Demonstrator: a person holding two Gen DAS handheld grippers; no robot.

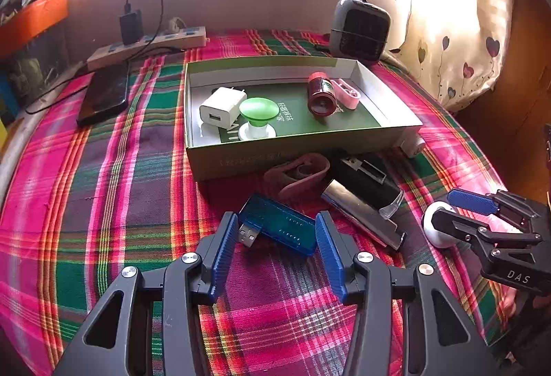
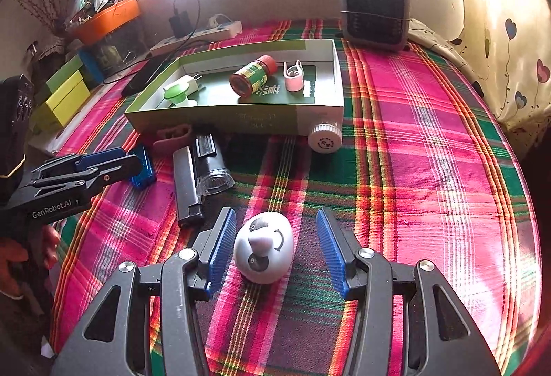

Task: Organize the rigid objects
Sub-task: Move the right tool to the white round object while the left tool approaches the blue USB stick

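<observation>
— Blue plastic first: from the left wrist we see the USB tester (image 1: pixel 279 227) lying flat on the plaid cloth (image 1: pixel 103 204), long axis slanting from its metal plug at lower left up toward the right. It sits between the pads of our left gripper (image 1: pixel 277 250); the jaws stand about half open, and there is a gap at the plug side, while the far end lies right at the other pad. We cannot tell if that pad presses.

— And the box?

— The box (image 1: pixel 378 135) lies just beyond, holding a charger (image 1: pixel 222 106), a green knob (image 1: pixel 258 112), a red bottle (image 1: pixel 322 93) on its side with one end toward us, and a pink clip (image 1: pixel 346 93). Our right gripper (image 1: pixel 461 210) is at the edge, its jaws around a white egg toy (image 1: pixel 434 231) that is mostly hidden.

— From the right wrist?

— Here the egg toy (image 2: pixel 263 252) shows whole: upright on the cloth, painted face toward us, between the pads of the right gripper (image 2: pixel 275 250), clear of both. Half open, holding nothing. The left gripper (image 2: pixel 113 166) covers most of the tester (image 2: pixel 144 173). A white cap (image 2: pixel 324 137) by the box corner is plain here, barely visible in the other view. The black and silver things (image 2: pixel 196 176) near the box are hard to identify.
</observation>
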